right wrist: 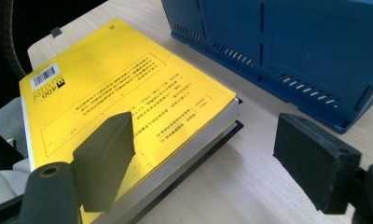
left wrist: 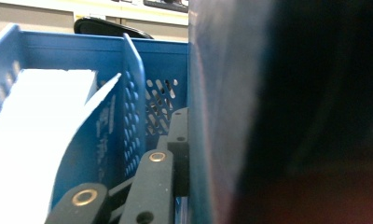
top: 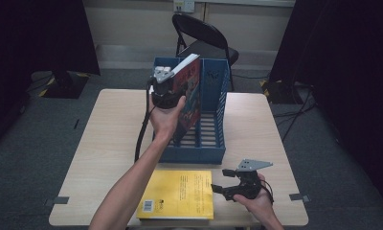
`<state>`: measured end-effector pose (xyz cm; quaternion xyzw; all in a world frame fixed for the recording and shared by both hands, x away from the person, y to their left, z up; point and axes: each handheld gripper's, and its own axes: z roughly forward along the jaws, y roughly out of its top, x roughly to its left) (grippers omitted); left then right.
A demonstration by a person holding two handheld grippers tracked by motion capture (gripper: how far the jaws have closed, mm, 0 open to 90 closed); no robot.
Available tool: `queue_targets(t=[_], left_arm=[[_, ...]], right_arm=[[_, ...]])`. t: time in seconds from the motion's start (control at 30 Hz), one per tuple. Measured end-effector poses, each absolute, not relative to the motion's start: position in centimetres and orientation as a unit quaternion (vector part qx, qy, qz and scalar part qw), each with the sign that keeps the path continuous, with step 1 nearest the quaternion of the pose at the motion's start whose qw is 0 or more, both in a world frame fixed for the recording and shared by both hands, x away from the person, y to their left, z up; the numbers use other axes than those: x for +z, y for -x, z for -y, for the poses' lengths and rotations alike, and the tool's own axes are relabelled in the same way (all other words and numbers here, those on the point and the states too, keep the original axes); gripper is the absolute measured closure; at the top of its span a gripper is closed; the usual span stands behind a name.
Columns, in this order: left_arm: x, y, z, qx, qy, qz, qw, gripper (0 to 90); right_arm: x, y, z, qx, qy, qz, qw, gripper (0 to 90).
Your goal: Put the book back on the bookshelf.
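A blue file rack (top: 213, 143) with upright dividers stands in the middle of the table. My left gripper (top: 166, 80) is shut on a book with a red and blue cover (top: 193, 91) and holds it upright, tilted, over the rack's left half. In the left gripper view this book (left wrist: 222, 116) is a dark blur on the right, one black finger (left wrist: 177, 140) lies against it, and the rack (left wrist: 82, 51) is close behind. My right gripper (top: 221, 180) stands open near the front right edge, beside a yellow book (top: 180, 194). Its jaws (right wrist: 208, 140) hold nothing, with the yellow book (right wrist: 105, 84) under the left one.
White pages (left wrist: 35, 121) lean in the rack compartment left of the held book. The yellow book lies on a thin dark one (right wrist: 201, 151). A black folding chair (top: 204, 36) stands behind the table. Bare tabletop (top: 113, 129) lies left of the rack.
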<state>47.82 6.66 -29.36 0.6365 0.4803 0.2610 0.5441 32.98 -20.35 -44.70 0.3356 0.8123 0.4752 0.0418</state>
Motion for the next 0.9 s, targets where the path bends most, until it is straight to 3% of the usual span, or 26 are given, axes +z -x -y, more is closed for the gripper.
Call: queue_targets(t=[0.9], left_arm=[[-34.1,-47.8,-5.6,0.257,-0.659,-0.459,0.538,74.5]], right_arm=[[-45.1,-33.0,20.1,0.462,-0.33,-0.823,0.036,19.2]])
